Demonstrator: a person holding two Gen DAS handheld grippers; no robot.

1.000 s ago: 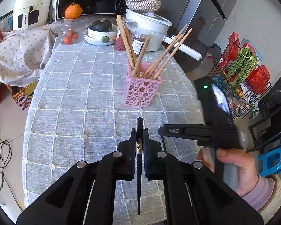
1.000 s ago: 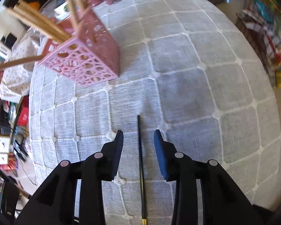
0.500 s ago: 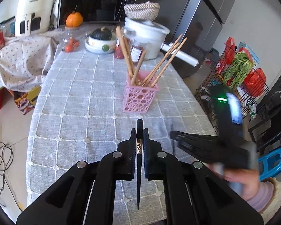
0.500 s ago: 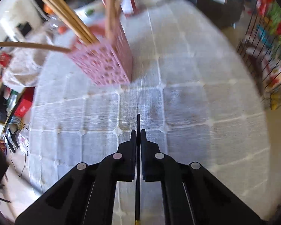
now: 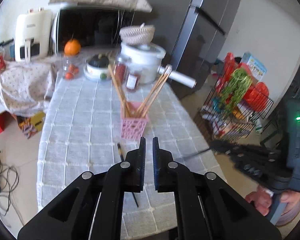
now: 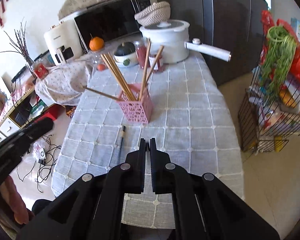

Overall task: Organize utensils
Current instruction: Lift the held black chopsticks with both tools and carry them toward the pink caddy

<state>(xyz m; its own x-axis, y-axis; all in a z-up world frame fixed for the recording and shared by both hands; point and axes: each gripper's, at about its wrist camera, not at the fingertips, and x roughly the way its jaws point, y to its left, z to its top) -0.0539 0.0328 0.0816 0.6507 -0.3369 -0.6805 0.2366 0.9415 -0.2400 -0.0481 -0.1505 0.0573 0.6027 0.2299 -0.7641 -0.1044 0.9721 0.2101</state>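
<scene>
Roughly mid-task. Left gripper [image 5: 148,146]: fingers slightly apart, nothing between them, hovering over the near end of the grey checked tablecloth [image 6: 190,120], on the near side of the pink perforated plastic basket [image 5: 134,126].

Right gripper [image 6: 148,144]: fingers pressed almost together. Its own view doesn't show clearly what's in the slit. The left view does: a thin black rod [image 5: 196,153] sticks out of its tips, so I judge it's pinching a chopstick, off to the right of the basket and nearer than it.

One black chopstick with a pale band [image 6: 122,138] lies flat on the cloth, just in front of the basket and a bit left, touching neither gripper.

Done: a bundle of light wooden chopsticks [image 6: 118,76] stands in the basket, fanned out.
Left: the held rod and the loose chopstick both have to go in.

View diff: the right view shows the loose chopstick's whole length and its gap to the basket. The left view hides its middle behind a finger but shows the right tool's load.
</scene>
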